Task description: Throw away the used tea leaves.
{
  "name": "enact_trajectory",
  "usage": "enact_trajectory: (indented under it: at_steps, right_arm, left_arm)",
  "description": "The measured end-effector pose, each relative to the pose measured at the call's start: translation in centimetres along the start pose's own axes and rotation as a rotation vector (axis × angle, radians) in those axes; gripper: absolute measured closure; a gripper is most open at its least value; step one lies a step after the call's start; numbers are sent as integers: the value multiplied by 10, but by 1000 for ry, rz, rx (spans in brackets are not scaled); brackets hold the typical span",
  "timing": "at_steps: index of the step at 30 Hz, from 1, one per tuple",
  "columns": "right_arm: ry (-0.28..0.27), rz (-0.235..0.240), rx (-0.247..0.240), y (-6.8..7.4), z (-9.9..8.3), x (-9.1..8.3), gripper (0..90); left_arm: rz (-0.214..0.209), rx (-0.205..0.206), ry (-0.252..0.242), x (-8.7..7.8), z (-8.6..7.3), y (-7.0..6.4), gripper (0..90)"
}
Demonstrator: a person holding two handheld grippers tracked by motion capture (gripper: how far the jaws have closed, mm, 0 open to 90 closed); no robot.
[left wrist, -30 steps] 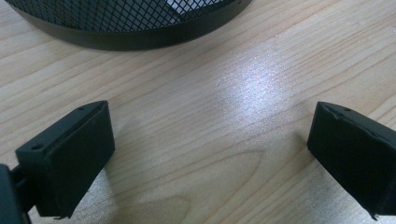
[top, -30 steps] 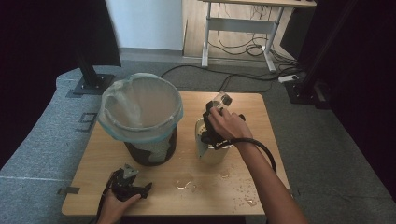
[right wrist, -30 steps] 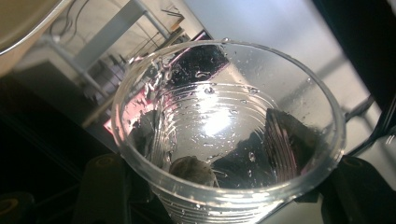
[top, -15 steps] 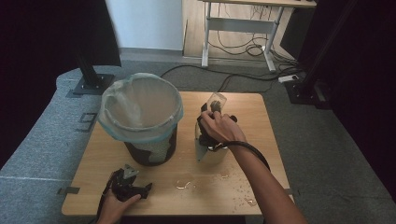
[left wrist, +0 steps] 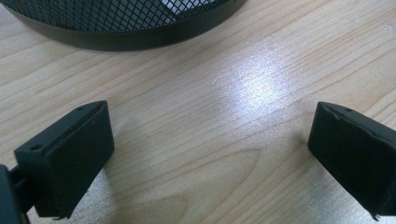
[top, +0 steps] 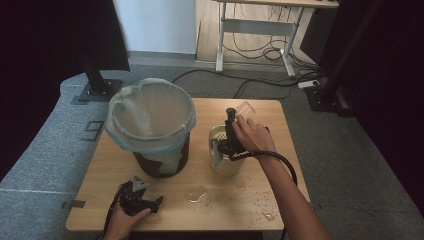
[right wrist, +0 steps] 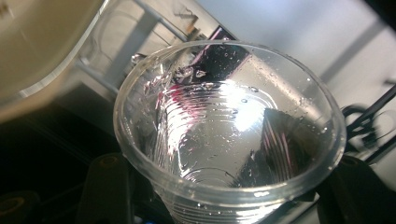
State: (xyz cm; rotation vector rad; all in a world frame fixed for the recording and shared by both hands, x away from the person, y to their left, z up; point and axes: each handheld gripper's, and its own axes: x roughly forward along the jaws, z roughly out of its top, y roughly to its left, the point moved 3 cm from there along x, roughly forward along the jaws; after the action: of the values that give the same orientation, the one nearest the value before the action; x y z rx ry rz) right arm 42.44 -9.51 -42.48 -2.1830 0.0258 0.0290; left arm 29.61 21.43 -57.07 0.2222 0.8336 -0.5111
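1 clear ribbed plastic cup [right wrist: 229,135] pinched in right tongs [top: 231,131], frame centre-right, over a pale round tub [top: 222,155].
Left tongs [left wrist: 210,154] wide open, empty, lower left on wood surface [top: 260,200]; 1 black mesh bin [top: 152,125] w/ liner, droplets nearby.

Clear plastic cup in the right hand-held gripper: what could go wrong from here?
1. The clear cup, wet inside and clamped in the right hand-held gripper, is thin-walled; it may buckle or slip.
2. It is tilted over the pale container; leftover drops could add to the puddles on the table.
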Motion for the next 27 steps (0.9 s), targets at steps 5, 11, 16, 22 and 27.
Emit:
enact_trajectory:
  at_steps: [5,11,16,22,27]
  right_arm:
    - [-74,50,288,-4,-4,-7,412]
    - [-113,146,544,-2,-5,-10,406]
    - [-171,265,862,-1,-11,-7,405]
    - [-248,389,1310,-7,-28,-5,401]
    - [-335,445,1638,-11,-43,-6,401]
  left_arm:
    - [2,-2,1,0,0,0,0]
    - [2,-2,1,0,0,0,0]
    - [2,-2,0,0,0,0,0]
    - [2,-3,1,0,0,0,0]
    - [3,-2,0,0,0,0,0]
